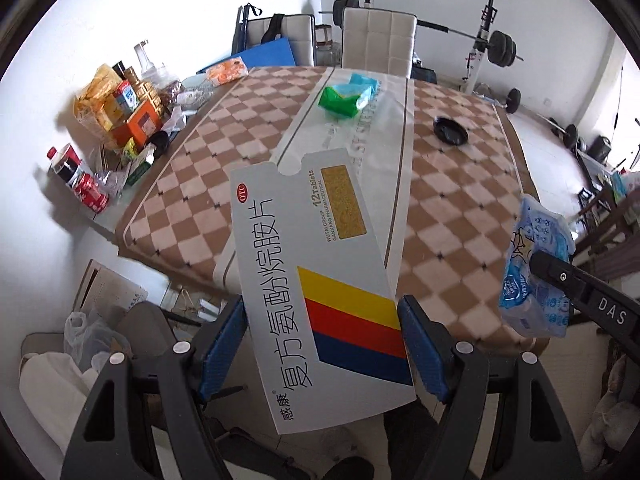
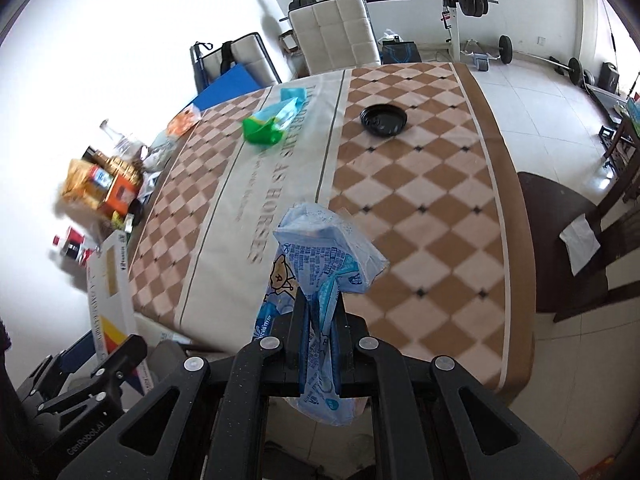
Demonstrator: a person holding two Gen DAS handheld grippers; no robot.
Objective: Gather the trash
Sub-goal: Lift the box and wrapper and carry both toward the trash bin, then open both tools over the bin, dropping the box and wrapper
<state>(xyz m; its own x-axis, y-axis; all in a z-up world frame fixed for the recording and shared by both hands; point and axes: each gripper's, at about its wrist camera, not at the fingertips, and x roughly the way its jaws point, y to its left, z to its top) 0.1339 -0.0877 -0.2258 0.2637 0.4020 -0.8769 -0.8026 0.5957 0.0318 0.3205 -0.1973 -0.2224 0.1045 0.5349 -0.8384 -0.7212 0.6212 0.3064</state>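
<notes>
My left gripper is shut on a flattened white medicine box with yellow, red and blue stripes, held off the near edge of the table. The box also shows at the left of the right wrist view. My right gripper is shut on a crumpled blue plastic wrapper, held above the near table edge; the wrapper also shows in the left wrist view. On the far part of the table lie a green and light-blue wrapper and a black lid.
The table has a brown checkered cloth. Bottles, cans and food boxes crowd its left edge. Two white chairs stand behind it, a dark chair at the right. A white bag sits below left.
</notes>
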